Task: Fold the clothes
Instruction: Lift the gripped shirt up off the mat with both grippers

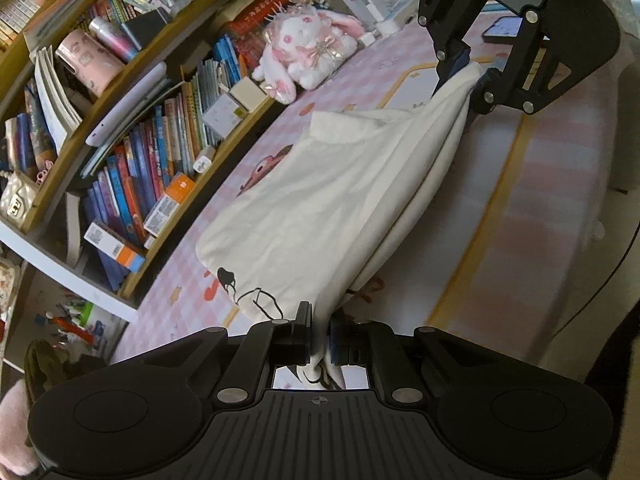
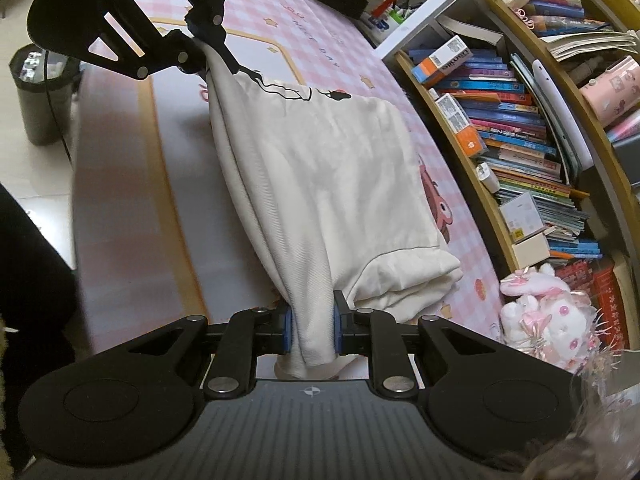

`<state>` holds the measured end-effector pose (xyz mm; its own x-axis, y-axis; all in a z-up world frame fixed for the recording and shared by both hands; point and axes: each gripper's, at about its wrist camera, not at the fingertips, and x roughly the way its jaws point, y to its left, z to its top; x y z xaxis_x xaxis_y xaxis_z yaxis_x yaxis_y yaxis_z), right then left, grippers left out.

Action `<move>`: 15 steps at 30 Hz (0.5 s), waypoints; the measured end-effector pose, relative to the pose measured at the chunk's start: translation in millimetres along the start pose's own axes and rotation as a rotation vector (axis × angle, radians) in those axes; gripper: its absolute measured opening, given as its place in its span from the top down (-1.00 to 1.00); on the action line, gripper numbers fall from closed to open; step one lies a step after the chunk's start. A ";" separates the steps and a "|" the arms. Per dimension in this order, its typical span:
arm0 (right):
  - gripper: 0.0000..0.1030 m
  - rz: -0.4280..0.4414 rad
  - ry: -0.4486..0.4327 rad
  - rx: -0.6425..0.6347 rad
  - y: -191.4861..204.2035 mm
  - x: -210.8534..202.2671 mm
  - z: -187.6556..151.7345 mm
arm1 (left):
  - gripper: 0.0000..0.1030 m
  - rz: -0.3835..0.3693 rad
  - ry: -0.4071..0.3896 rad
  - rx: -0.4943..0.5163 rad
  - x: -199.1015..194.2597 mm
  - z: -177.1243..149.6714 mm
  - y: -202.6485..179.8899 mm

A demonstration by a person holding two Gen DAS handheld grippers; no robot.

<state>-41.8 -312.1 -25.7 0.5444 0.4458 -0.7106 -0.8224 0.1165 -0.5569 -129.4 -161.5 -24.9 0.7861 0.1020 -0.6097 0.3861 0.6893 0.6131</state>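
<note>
The right gripper sits at 6 o'clock, its 2 blue-padded jaws clamped on a bunched edge of the cream garment. The cloth stretches up toward 11 o'clock, where the left gripper pinches its other end. The garment's far side drapes onto the pink checked mat. A bookshelf curves from 1 to 4 o'clock, with a pink plush rabbit at 4 o'clock. A dark bin stands at 9 o'clock.
</note>
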 end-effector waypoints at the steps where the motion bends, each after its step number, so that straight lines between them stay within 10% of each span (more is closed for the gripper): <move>1: 0.67 0.008 0.002 0.003 2.0 -3.0 -0.5 | 0.82 -0.008 0.001 -0.003 -3.7 -0.9 -1.3; 15: 0.69 0.051 0.000 0.056 6.6 -35.6 -1.7 | 0.82 0.002 -0.037 -0.053 -30.5 8.3 8.2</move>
<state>-66.3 -328.8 -4.8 0.5013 0.4529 -0.7373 -0.8571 0.1431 -0.4948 -146.2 -164.9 2.8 0.8043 0.0775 -0.5892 0.3592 0.7264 0.5859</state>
